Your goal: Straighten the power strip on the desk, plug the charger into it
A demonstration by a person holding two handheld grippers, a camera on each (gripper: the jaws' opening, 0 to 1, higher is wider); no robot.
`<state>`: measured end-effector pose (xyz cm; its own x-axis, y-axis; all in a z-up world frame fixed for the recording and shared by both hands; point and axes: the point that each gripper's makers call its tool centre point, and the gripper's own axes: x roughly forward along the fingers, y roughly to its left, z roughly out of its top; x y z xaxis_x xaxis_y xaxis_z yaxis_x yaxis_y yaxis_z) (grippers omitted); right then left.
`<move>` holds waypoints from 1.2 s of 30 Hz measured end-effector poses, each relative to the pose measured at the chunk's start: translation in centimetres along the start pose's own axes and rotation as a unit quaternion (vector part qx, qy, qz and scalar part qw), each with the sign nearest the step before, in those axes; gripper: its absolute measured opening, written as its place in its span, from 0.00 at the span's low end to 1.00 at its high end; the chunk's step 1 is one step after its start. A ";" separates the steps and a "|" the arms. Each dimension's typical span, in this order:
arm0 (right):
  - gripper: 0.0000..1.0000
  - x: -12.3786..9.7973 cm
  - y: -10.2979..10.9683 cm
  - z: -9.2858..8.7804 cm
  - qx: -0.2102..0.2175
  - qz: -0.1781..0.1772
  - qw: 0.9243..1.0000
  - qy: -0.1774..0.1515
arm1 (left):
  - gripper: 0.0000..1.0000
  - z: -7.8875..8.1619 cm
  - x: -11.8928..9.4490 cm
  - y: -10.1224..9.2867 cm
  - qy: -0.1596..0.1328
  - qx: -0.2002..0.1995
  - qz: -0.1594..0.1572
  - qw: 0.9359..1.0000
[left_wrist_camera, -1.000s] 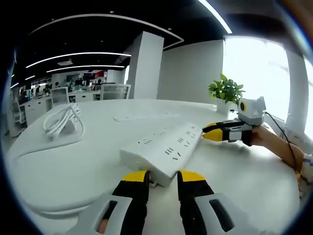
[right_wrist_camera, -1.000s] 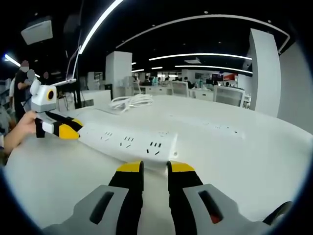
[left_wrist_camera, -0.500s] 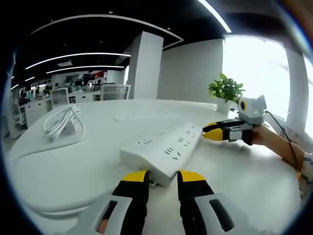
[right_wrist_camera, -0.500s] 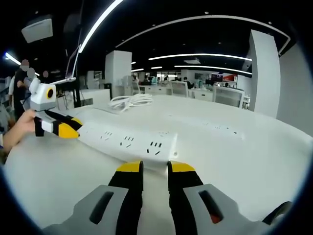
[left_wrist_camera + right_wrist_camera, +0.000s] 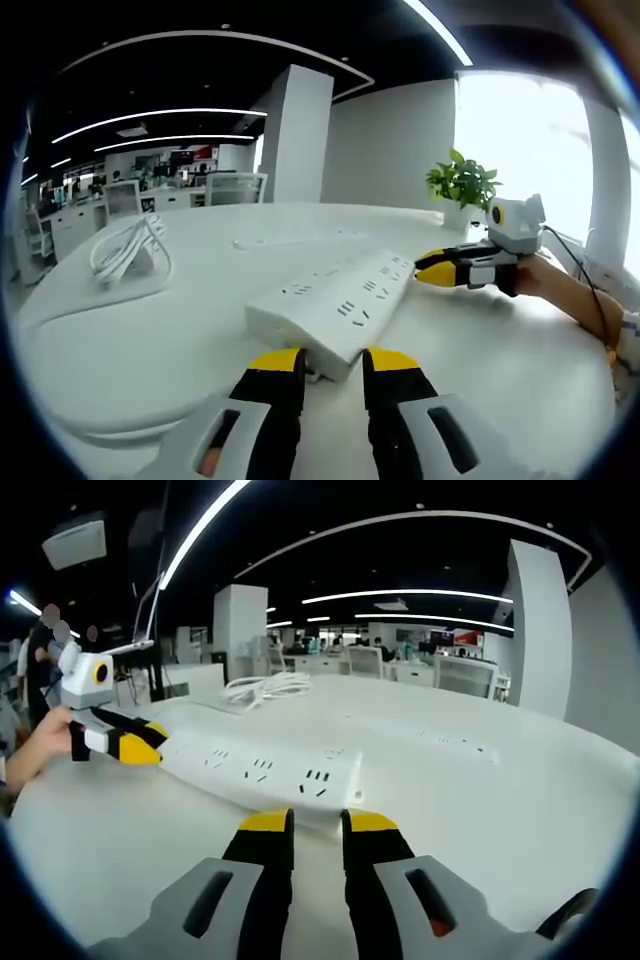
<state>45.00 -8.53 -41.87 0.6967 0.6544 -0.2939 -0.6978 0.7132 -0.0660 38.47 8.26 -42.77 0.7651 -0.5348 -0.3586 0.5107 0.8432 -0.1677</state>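
A long white power strip (image 5: 340, 300) lies slantwise on the round white desk (image 5: 130, 350). My left gripper (image 5: 333, 362) has its jaws drawn close on the strip's near corner. My right gripper (image 5: 425, 268), held by a hand, meets the strip's far end. In the right gripper view the power strip (image 5: 260, 770) runs to the left from my right gripper (image 5: 317, 822), whose jaws are narrow on its near end. There my left gripper (image 5: 150, 745) pinches the far end. A coiled white charger cable (image 5: 125, 250) lies far left, and the same cable (image 5: 265, 688) shows further back.
A potted green plant (image 5: 462, 185) stands at the desk's far right by a bright window. A flat white panel (image 5: 290, 240) lies on the desk beyond the strip. Office desks and chairs (image 5: 380, 662) fill the background. People (image 5: 45, 640) stand at far left.
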 end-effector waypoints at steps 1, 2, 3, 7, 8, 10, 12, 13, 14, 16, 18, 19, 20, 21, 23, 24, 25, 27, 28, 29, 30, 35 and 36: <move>0.19 0.0 0.1 0.0 0.002 0.000 1.000 0.000 | 0.23 0.0 0.0 0.0 0.000 0.000 0.000 1.000; 0.19 0.0 0.1 0.0 0.002 -0.001 1.000 0.001 | 0.23 0.0 0.0 0.0 0.000 0.000 0.000 1.000; 0.19 0.0 0.1 0.0 0.001 -0.002 1.000 0.002 | 0.23 0.0 0.0 0.0 0.000 0.000 0.000 1.000; 0.19 0.0 0.1 0.0 0.005 -0.003 1.000 0.003 | 0.23 0.1 0.0 0.0 0.000 -0.003 -0.001 1.000; 0.19 0.0 0.1 0.0 0.008 -0.003 1.000 0.002 | 0.23 0.1 0.0 0.0 0.000 -0.004 -0.001 1.000; 0.19 0.0 0.1 0.0 0.009 -0.001 1.000 0.002 | 0.23 0.1 0.1 0.1 0.000 -0.005 0.000 1.000; 0.19 0.0 0.0 0.0 0.010 0.000 1.000 0.000 | 0.23 0.0 0.0 0.0 0.000 -0.004 0.000 1.000; 0.19 0.0 0.0 0.0 0.013 0.001 1.000 -0.002 | 0.23 0.0 0.0 0.0 0.000 -0.004 -0.001 1.000; 0.19 0.0 0.1 0.0 0.015 0.002 1.000 -0.002 | 0.23 0.1 0.0 0.0 -0.001 -0.005 -0.001 1.000; 0.19 0.0 0.1 0.0 0.012 0.003 1.000 -0.001 | 0.23 0.1 0.1 0.2 0.000 -0.002 0.001 1.000; 0.19 0.0 0.2 0.1 0.008 0.002 1.000 0.001 | 0.23 0.1 0.0 0.2 0.001 -0.001 0.004 1.000; 0.19 0.0 0.2 0.1 0.006 0.002 1.000 0.002 | 0.23 0.1 0.0 0.3 0.001 -0.005 0.005 1.000; 0.19 0.0 0.1 0.1 0.003 0.002 1.000 0.003 | 0.23 0.1 0.0 0.3 0.001 -0.005 0.004 1.000; 0.19 0.0 0.1 0.1 0.003 0.003 1.000 0.004 | 0.23 0.1 0.0 0.3 0.001 -0.005 0.003 1.000; 0.19 0.0 0.1 0.1 0.005 0.004 1.000 0.003 | 0.23 0.1 0.0 0.2 0.001 -0.007 0.004 1.000; 0.19 0.0 0.0 0.1 0.005 0.005 1.000 0.003 | 0.23 0.1 0.0 0.2 0.001 -0.004 0.004 1.000; 0.19 0.0 0.0 0.1 0.005 0.006 1.000 0.003 | 0.23 0.0 -0.1 0.1 0.001 -0.003 0.004 1.000; 0.19 -0.1 0.2 0.1 0.002 0.007 1.000 0.004 | 0.23 0.1 0.0 0.0 0.002 -0.003 0.004 1.000; 0.19 -0.2 0.2 0.0 0.000 0.008 1.000 0.005 | 0.23 0.1 0.0 0.0 0.002 -0.004 0.003 1.000; 0.19 -0.3 0.2 0.0 0.000 0.009 1.000 0.005 | 0.23 0.1 0.0 0.0 0.002 -0.005 0.002 1.000; 0.19 -0.3 0.2 0.0 0.001 0.010 1.000 0.005 | 0.23 0.0 0.0 0.0 0.002 -0.006 0.001 1.000; 0.19 -0.5 0.4 0.0 -0.007 0.010 1.000 0.009 | 0.23 0.1 0.0 -0.1 0.004 -0.005 0.002 1.000; 0.19 -0.5 0.4 0.0 -0.011 0.009 1.000 0.011 | 0.23 0.1 0.0 -0.1 0.004 -0.004 0.002 1.000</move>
<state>44.35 -8.63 -41.78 0.6797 0.6620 -0.3160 -0.7145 0.6950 -0.0809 38.46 8.12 -42.67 0.7638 -0.5312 -0.3666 0.5045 0.8457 -0.1742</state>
